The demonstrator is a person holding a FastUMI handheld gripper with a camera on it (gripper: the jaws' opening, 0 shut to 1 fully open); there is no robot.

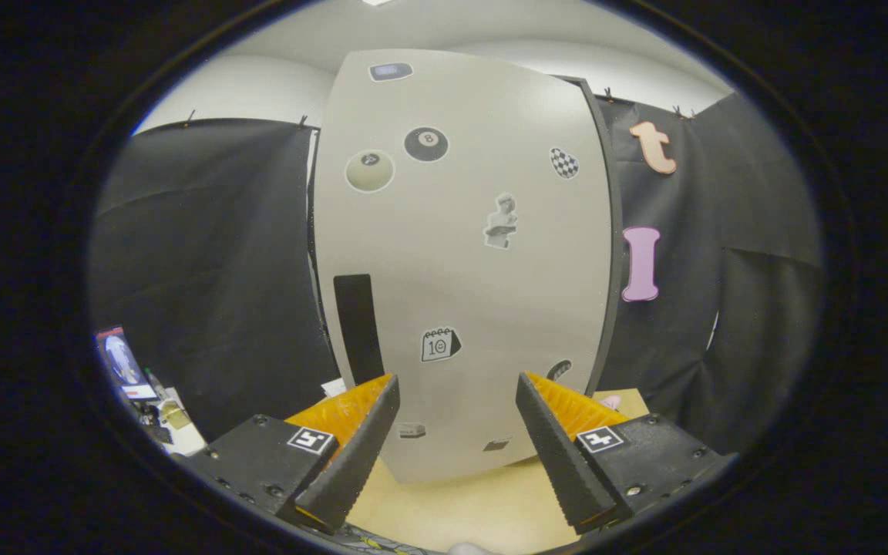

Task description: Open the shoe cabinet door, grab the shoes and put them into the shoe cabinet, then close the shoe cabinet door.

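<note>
At the bottom of the frame the gripper stands wide, its fingers apart with nothing between them. Under them lies a pale wooden surface. Just ahead, filling the centre, rises the cabinet door, pale grey, closed and dotted with stickers; a dark vertical handle sits at its lower left, just above the left finger. Behind hangs black cloth. Clutter sits at lower left.
</note>
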